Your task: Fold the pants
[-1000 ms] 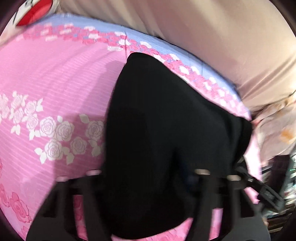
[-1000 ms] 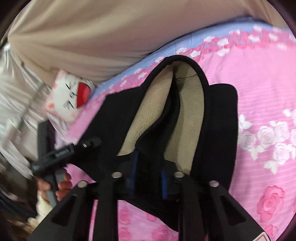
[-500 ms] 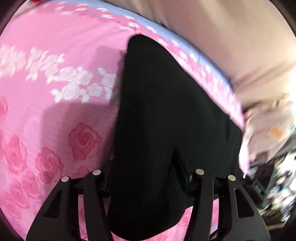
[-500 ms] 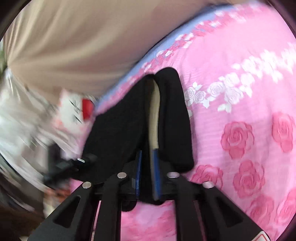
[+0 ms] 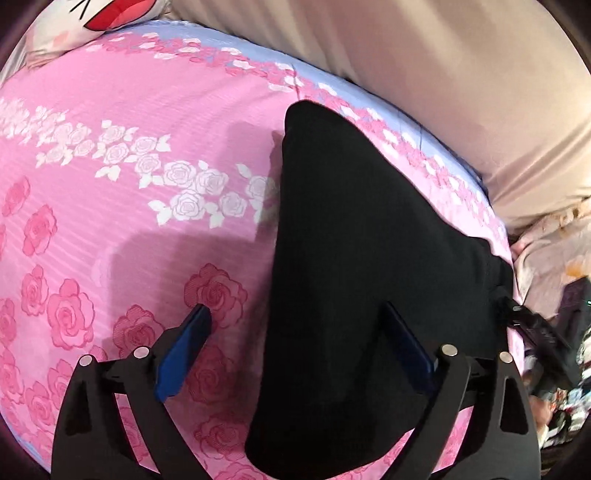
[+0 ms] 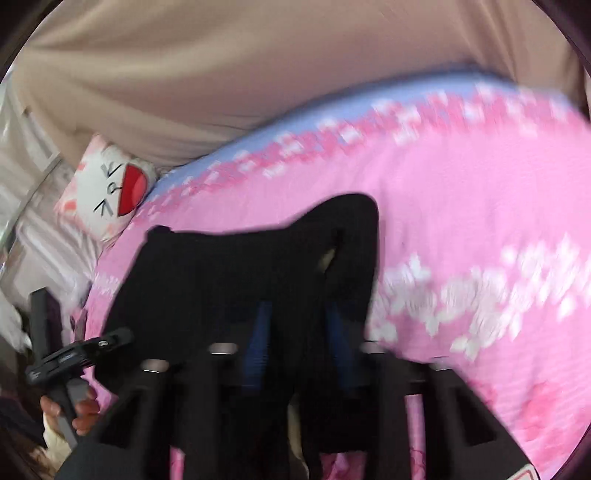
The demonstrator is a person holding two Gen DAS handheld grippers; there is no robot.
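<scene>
Lying across a bed whose pink rose-print sheet (image 5: 122, 155) is showing on every side, the black pants (image 5: 362, 258) are resting as a long dark strip, one narrow end toward the far blue border by the beige bedding (image 5: 443, 74) and the broad end toward the cameras, so the long axis is running from near to far, leaning a little leftward in the left wrist view. At the far left a cartoon pillow (image 5: 92, 22) is sitting off the sheet's corner. The left gripper (image 5: 295, 321) is letting go: its jaws are opening wide, one finger (image 5: 184, 347) over bare sheet and the other over the cloth, neither pressing, probably because this edge has been laid where it belongs. Further right, in the blurred right wrist view, the right gripper (image 6: 299, 325) is closing on a raised fold of the pants, its blue fingers (image 6: 258, 332) pinching the fabric, likely to carry that side over.
</scene>
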